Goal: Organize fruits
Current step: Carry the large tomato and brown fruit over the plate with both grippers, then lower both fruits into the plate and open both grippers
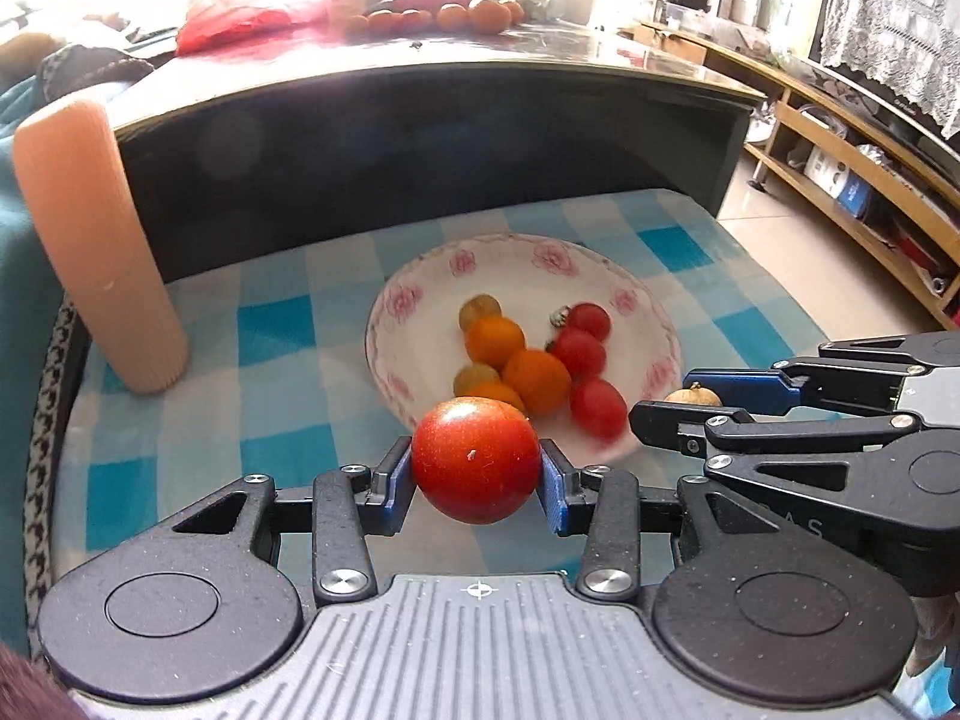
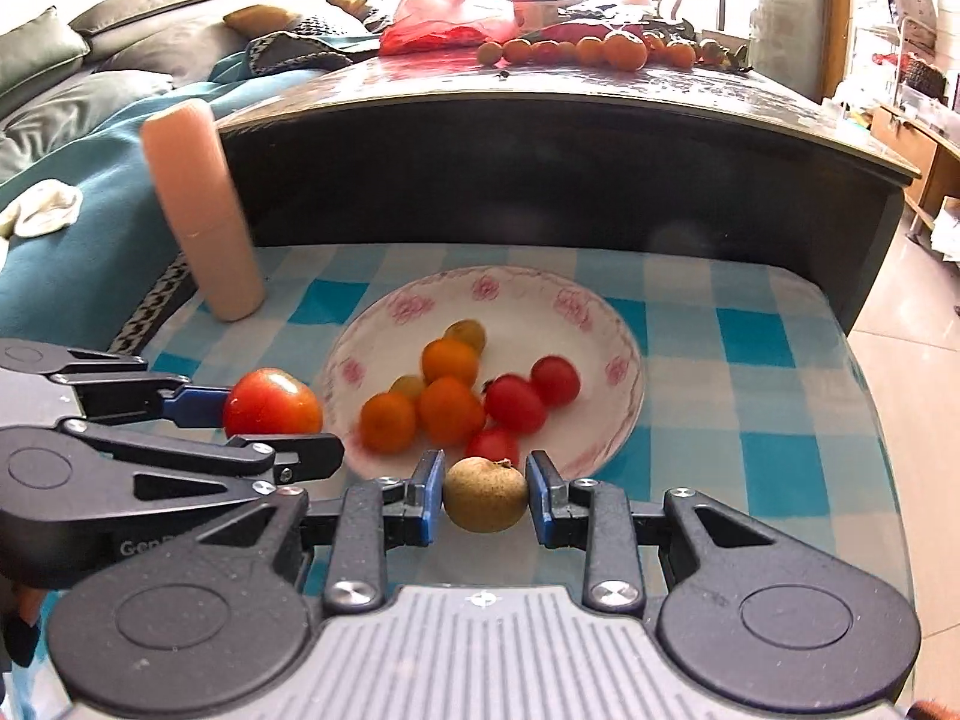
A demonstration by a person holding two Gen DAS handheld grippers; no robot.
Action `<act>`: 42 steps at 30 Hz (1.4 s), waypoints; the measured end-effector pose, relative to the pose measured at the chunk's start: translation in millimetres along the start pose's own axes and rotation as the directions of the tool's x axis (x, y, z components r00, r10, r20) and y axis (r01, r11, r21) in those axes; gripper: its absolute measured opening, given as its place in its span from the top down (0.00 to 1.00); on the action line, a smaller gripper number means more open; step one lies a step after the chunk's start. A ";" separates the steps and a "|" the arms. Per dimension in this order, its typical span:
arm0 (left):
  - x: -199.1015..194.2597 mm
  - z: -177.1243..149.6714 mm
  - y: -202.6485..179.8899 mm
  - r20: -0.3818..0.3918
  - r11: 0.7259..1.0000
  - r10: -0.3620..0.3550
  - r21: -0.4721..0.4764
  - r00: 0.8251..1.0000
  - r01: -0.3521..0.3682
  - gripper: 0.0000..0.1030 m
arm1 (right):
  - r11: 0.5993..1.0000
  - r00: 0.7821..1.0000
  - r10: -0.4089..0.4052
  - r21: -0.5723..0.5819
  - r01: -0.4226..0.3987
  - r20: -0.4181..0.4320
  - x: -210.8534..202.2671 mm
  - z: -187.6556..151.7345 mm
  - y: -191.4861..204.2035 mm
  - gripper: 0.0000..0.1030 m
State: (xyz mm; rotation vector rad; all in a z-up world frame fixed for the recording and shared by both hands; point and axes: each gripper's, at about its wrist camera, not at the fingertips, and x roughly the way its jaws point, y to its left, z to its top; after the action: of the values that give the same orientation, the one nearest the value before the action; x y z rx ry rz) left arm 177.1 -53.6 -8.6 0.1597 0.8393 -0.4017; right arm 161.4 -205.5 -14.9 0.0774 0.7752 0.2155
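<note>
Fruit in both grippers, plate just ahead

Table (image 2: 750,360) under a blue check cloth carries everything; a dark cabinet (image 2: 540,180) walls it off beyond the jaws. The plate (image 2: 606,324) lies straight ahead of both grippers, its near rim just past their tips. A tall peach cylinder (image 2: 204,216) stands ahead and to the left, well apart from the plate.

The left gripper (image 1: 477,468) is clamped on a tomato (image 1: 476,459), pads on either side, hanging over the plate's near rim. The right gripper (image 2: 486,495) is closed on a brown fruit (image 2: 486,495), likewise at the near rim.

On the plate, oranges (image 2: 450,408) cluster ahead of the left jaws, small reds (image 2: 516,402) ahead of the right jaws, and two yellow-green fruits (image 2: 465,333) sit among the oranges.

Judged from this, the step in hand is delivery: both fruits are carried and not yet set down. Next each needs moving forward over bare plate, lowering, then opening the jaws. The crowded near half stands in the way; room remains at the far and right side. The two grippers are close together and could knock. More oranges on the cabinet top (image 2: 624,51) are out of reach.
</note>
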 end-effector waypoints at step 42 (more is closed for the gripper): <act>43.0 27.4 13.1 0.007 0.997 0.072 -0.037 0.997 -0.071 0.35 | 0.994 0.998 -0.040 0.099 0.035 0.051 41.7 19.4 -25.5 0.53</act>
State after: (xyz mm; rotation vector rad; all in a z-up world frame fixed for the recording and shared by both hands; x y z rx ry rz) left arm 227.0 -61.9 -23.0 0.1532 0.8303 -0.3193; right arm 208.1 -221.0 -33.5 0.1612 0.7333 0.1390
